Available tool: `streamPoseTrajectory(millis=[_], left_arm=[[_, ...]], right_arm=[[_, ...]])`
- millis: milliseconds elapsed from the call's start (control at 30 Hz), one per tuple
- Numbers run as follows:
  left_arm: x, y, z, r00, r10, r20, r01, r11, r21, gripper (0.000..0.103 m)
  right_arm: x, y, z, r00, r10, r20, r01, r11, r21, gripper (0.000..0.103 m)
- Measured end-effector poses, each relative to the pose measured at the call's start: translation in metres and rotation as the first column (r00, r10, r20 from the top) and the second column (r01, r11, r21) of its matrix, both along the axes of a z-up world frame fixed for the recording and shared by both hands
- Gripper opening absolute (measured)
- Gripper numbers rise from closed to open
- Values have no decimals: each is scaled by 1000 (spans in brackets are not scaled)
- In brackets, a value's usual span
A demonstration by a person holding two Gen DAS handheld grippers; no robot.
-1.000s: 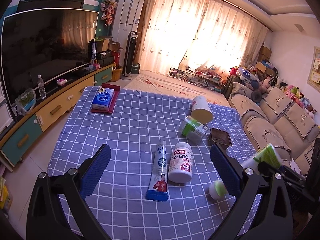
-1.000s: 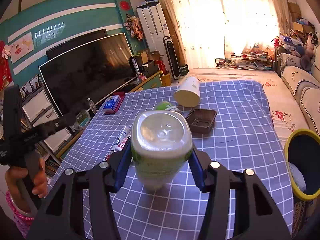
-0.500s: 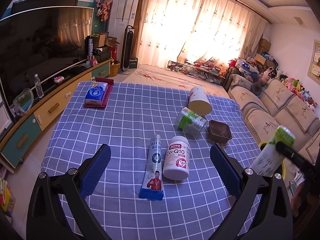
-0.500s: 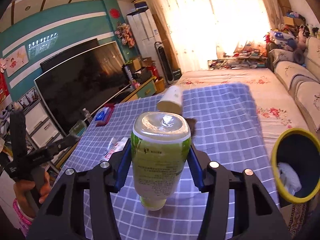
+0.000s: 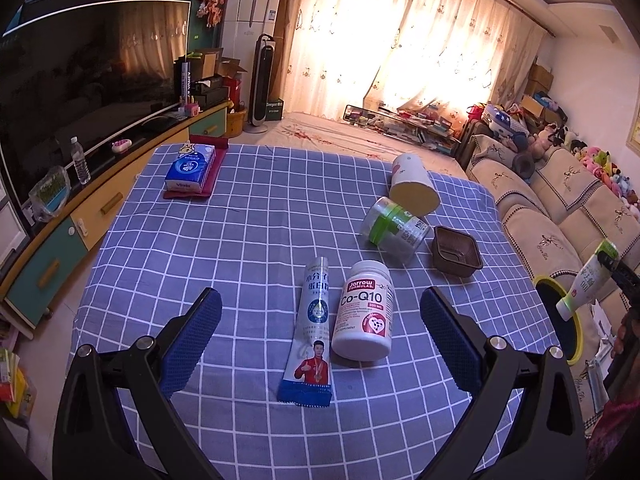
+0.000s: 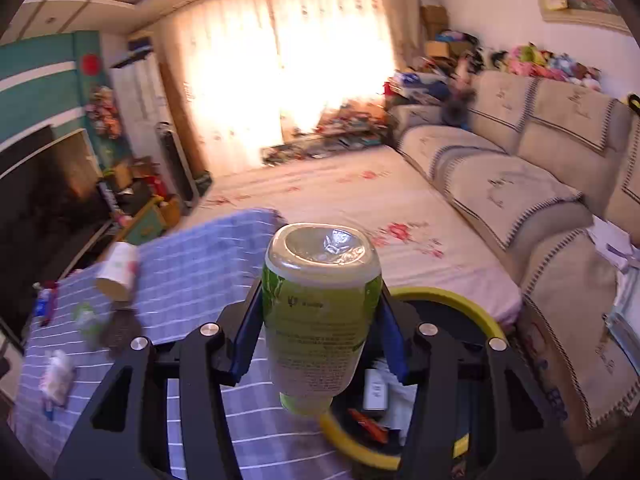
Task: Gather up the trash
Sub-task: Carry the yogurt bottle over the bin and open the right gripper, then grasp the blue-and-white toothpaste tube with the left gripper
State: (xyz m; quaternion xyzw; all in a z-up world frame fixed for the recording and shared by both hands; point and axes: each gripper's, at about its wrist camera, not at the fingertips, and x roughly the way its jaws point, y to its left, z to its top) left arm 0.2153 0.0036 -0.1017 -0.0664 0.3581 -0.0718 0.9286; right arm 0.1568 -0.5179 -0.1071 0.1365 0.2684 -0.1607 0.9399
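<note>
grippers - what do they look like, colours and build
Both alike: the left gripper and right gripper have matte black, angular linkage arms with round silver bolt heads at the joints. Each finger carries a flat blue textured pad. No cables or markings show.

Bare checked cloth [image 5: 256,240] between tissue pack [image 5: 185,169] and scattered containers [image 5: 394,228].

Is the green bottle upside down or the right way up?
Upside down. In the right tool, the green bottle shows its clear bottom on top, and its cap end points down toward the yellow-rimmed bin.
</note>
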Motion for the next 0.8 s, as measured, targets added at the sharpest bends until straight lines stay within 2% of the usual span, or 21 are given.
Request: streamPoseTrajectory(millis=[167,267,300,367,433,567,667,800], left_arm=[[5,-8,-3,1000,3,-14,-2,1000,24,98],[7,-11,-3,1000,1,-15,0,1000,31,98],[7,-12,-3,1000,0,-15,1,999,32,98],[7,-14,-1,1000,-4,-12,4,999,37,98],[7,-15,0,1000,-7,-9,7,999,43,98],[5,-15,-2,1000,-7,-12,7,999,53,98],[6,-13,-10,999,-6,-37,8,998,60,98],[4,-9,-20,998,-22,-65,25,998,60,98]], right_arm=[[13,-39,-36,993,-93,-79,94,996,10,50],[23,-48,-54,987,-110,-118,113,993,17,51],[23,-48,-57,985,-123,-121,126,992,11,52],[23,-46,-57,982,-145,-122,145,989,-10,63],[22,-39,-49,986,-140,-86,141,990,8,65],[26,-1,-18,998,-55,27,54,998,29,73],[38,40,5,993,47,110,-50,999,16,78],[71,88,9,974,180,135,-183,983,13,78]])
